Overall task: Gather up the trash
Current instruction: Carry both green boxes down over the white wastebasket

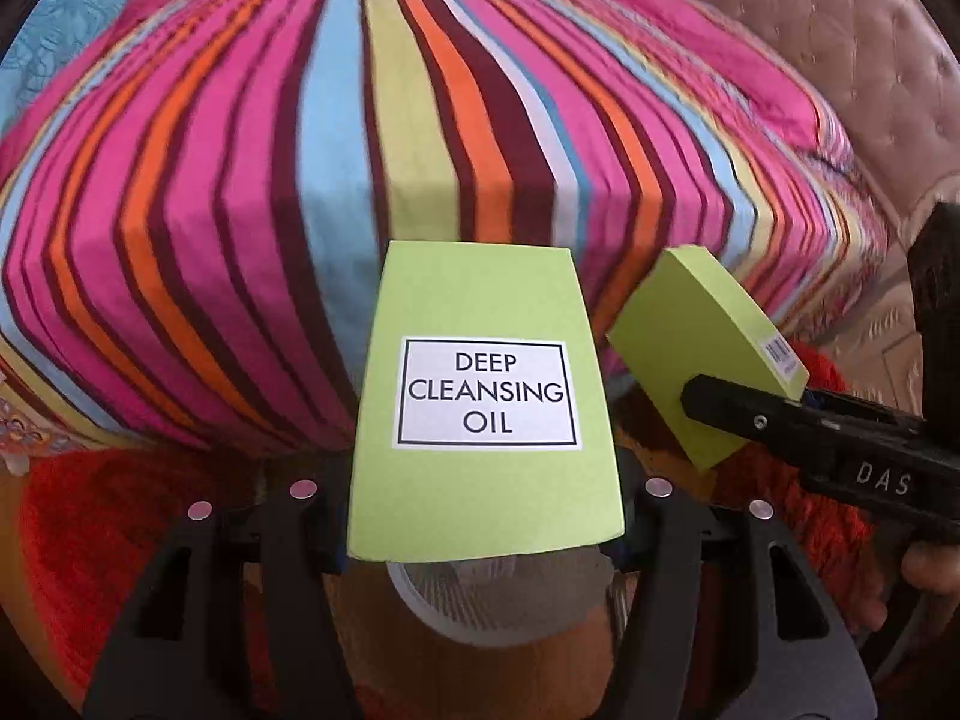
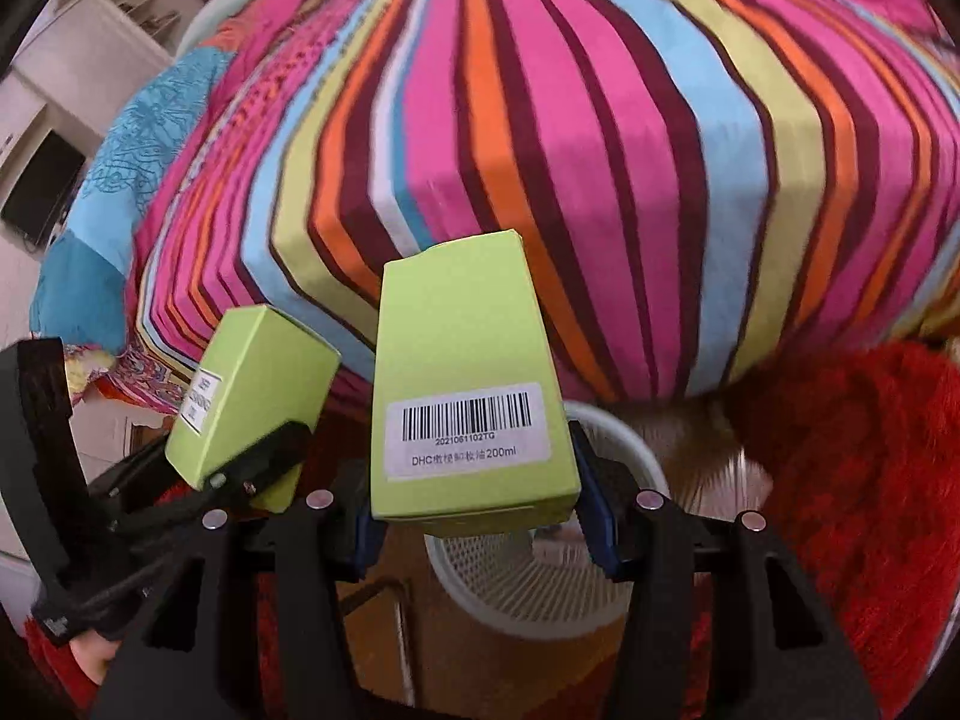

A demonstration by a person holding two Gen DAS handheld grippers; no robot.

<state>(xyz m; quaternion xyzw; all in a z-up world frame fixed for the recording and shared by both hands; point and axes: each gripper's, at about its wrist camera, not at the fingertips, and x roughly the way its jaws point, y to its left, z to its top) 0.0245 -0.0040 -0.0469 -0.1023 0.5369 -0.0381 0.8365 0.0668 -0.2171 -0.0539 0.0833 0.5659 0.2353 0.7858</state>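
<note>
Bedroom, with a bed (image 1: 420, 150) under a striped sheet of pink, orange, blue, lime and maroon filling most of both views; red shaggy rug (image 2: 852, 480) on the floor at the bed's foot, quilted beige headboard (image 1: 840, 60) off to one side, white cabinets (image 2: 72, 60) and a dark screen (image 2: 42, 192) by the far wall.

Left tool (image 1: 483, 516) closed on a lime-green box (image 1: 480, 396) — label facing the camera, reading "DEEP CLEANSING OIL", box gripped by its two sides near the lower end. Seen from the right wrist, same left tool (image 2: 252, 468) and same box (image 2: 252, 396), tilted, held up in front of the bed's corner.

Right tool (image 2: 480, 516) closed on a second green box (image 2: 474, 384), blue pads (image 2: 594, 516) pressed against its sides; barcode sticker facing the camera, marked 200ml. From the left wrist, right tool (image 1: 762, 420) and that second box (image 1: 702, 354), angled, just beside the first box but apart from it.

White mesh wastebasket (image 2: 540, 588) on the floor directly below the second box, open mouth upward, partly hidden behind it; also in the left view, basket rim (image 1: 498, 600) showing under the first box. Both boxes in the air above the basket — neither inside it.
</note>
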